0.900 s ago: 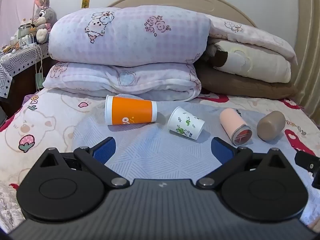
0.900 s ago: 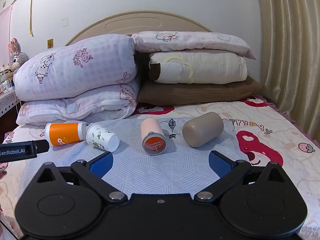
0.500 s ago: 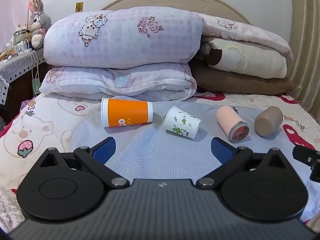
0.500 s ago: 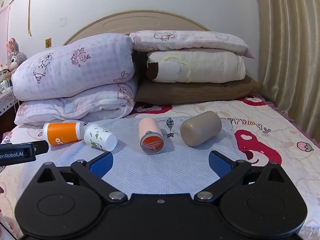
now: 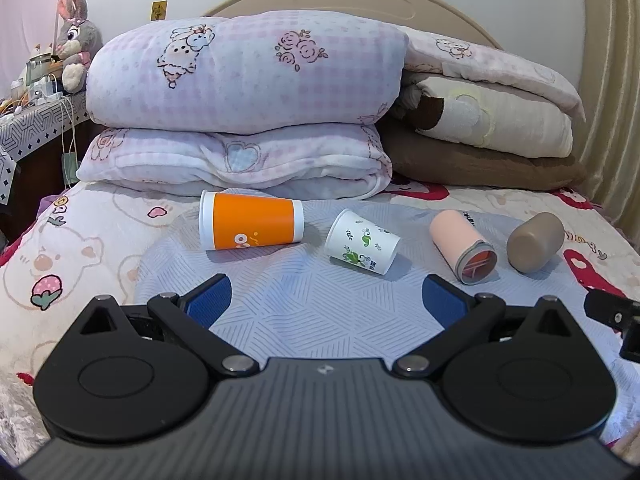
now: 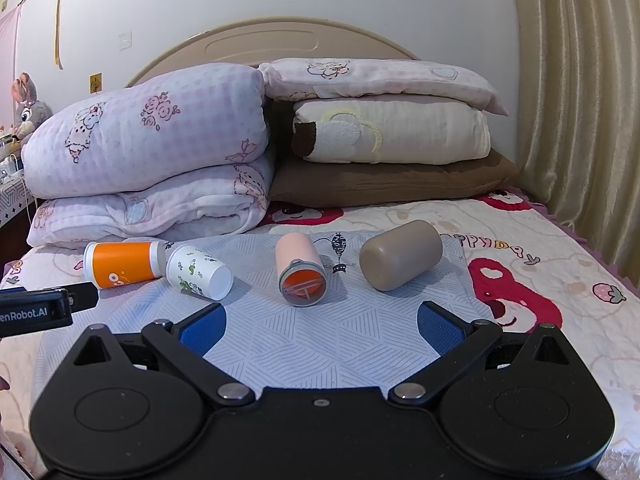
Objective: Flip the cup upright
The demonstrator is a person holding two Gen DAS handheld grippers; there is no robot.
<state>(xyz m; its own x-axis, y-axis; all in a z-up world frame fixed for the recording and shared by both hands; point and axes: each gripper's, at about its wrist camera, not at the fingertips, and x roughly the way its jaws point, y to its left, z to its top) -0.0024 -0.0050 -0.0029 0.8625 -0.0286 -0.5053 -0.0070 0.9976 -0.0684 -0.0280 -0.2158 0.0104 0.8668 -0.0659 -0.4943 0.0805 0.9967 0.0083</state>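
Observation:
Several cups lie on their sides on a pale blue mat on the bed: an orange cup, a white leaf-print paper cup, a pink cup and a taupe cup. They also show in the right wrist view: the orange cup, the paper cup, the pink cup and the taupe cup. My left gripper is open and empty, short of the paper cup. My right gripper is open and empty, short of the pink cup.
Folded quilts and stacked pillows lie just behind the cups against the headboard. A curtain hangs at the right. A bedside table with a plush rabbit stands at the left. The left gripper's side shows at the right wrist view's left edge.
Both views have shifted slightly, so the cups sit a little farther and higher in frame. Both grippers stay open and no cup has moved.

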